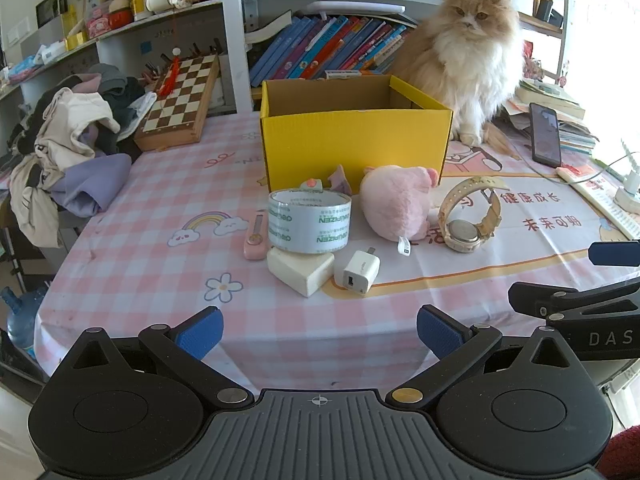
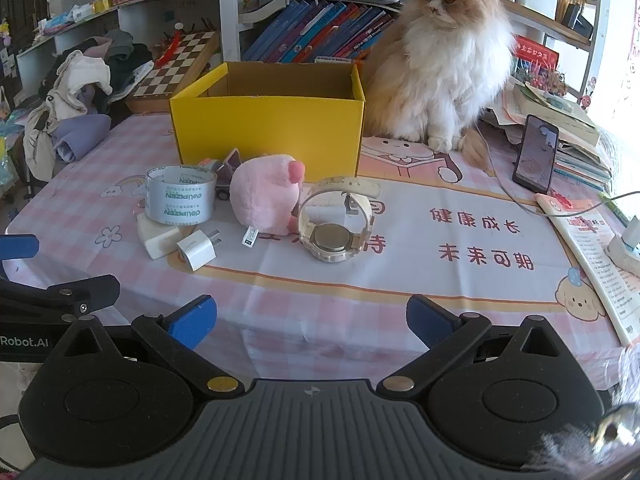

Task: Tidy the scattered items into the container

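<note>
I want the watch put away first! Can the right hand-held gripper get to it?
Probably yes. The right hand-held gripper is open, and only bare tablecloth lies between it and the watch; the plush toy sits to one side.

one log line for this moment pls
stage: pre-grasp | left gripper: open, empty | right gripper: open, empty | yellow box: nothing visible inside | tape roll, watch: on table

The box (image 1: 356, 140) stands on the table (image 1: 160, 200). Before it lie, left to right, a tape roll (image 1: 309, 220), a plush toy (image 1: 396, 204) and a watch (image 1: 470, 216). The tape rests on a block (image 1: 300, 270), with a charger plug (image 1: 361, 272) just right of that. A cat (image 1: 464, 60) sits behind the box's right corner; a chessboard (image 1: 180, 100) lies to its left.
</note>
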{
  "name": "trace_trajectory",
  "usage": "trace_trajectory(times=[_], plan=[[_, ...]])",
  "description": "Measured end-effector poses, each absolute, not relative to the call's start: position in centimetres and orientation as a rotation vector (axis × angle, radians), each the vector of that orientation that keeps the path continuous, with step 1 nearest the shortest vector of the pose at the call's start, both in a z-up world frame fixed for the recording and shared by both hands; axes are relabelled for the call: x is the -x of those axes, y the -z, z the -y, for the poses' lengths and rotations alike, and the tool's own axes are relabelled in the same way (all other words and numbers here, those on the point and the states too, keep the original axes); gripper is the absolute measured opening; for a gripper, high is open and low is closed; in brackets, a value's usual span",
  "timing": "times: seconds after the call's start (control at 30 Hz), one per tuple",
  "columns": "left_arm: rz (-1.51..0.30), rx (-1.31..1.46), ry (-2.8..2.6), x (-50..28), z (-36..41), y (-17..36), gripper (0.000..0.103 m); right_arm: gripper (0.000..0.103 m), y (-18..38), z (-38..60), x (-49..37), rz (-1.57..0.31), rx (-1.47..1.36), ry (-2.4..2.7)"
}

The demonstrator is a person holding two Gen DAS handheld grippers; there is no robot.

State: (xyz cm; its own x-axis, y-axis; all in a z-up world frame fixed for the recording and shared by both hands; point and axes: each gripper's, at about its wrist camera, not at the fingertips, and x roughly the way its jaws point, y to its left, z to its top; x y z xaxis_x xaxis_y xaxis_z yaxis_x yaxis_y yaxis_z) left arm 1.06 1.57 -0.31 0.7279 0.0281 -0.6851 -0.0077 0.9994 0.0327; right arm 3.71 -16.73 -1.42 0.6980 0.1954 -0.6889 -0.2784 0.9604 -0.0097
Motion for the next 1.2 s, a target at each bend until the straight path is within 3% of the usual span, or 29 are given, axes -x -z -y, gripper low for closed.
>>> trace_trajectory(times=[1.2], plan=[[-0.721, -0.022, -0.031, -1.2, -2.8, -0.1, 0.103, 0.101, 1.2, 15.9, -4.3, -0.759, 0.115, -0.274]])
